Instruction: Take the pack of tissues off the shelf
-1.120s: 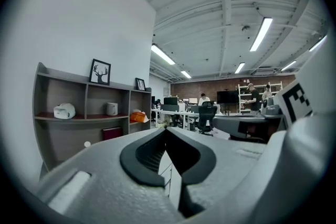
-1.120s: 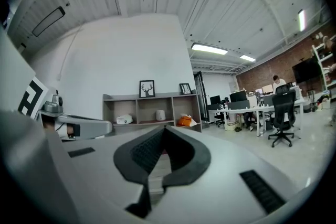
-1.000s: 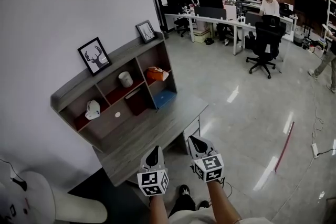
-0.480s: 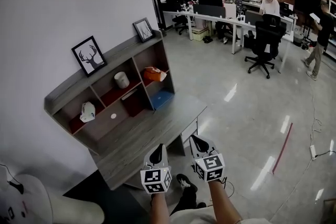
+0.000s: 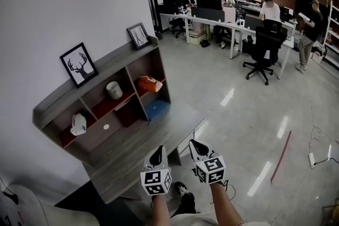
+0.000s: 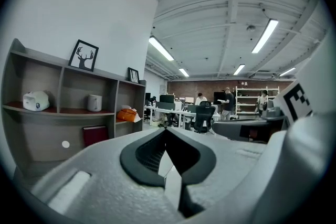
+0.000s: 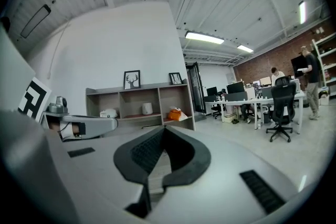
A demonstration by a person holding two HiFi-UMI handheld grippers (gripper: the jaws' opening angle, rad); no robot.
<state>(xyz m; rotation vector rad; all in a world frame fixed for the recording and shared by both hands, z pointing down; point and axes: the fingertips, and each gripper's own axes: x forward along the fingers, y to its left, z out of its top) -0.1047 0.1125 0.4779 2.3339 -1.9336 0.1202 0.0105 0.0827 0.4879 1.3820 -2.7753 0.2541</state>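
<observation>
Left gripper (image 5: pixel 157 151) and right gripper (image 5: pixel 193 143): both sets of jaws are closed tip to tip with nothing held. They sit side by side at the near edge of the grey wooden desk (image 5: pixel 143 145). At 12 o'clock from them, well apart, the orange pack of tissues (image 5: pixel 147 83) lies in the upper right compartment of the grey wooden shelf unit (image 5: pixel 100 72). A white cylindrical container (image 5: pixel 114 90) stands at the pack's 9 o'clock, one compartment over.
</observation>
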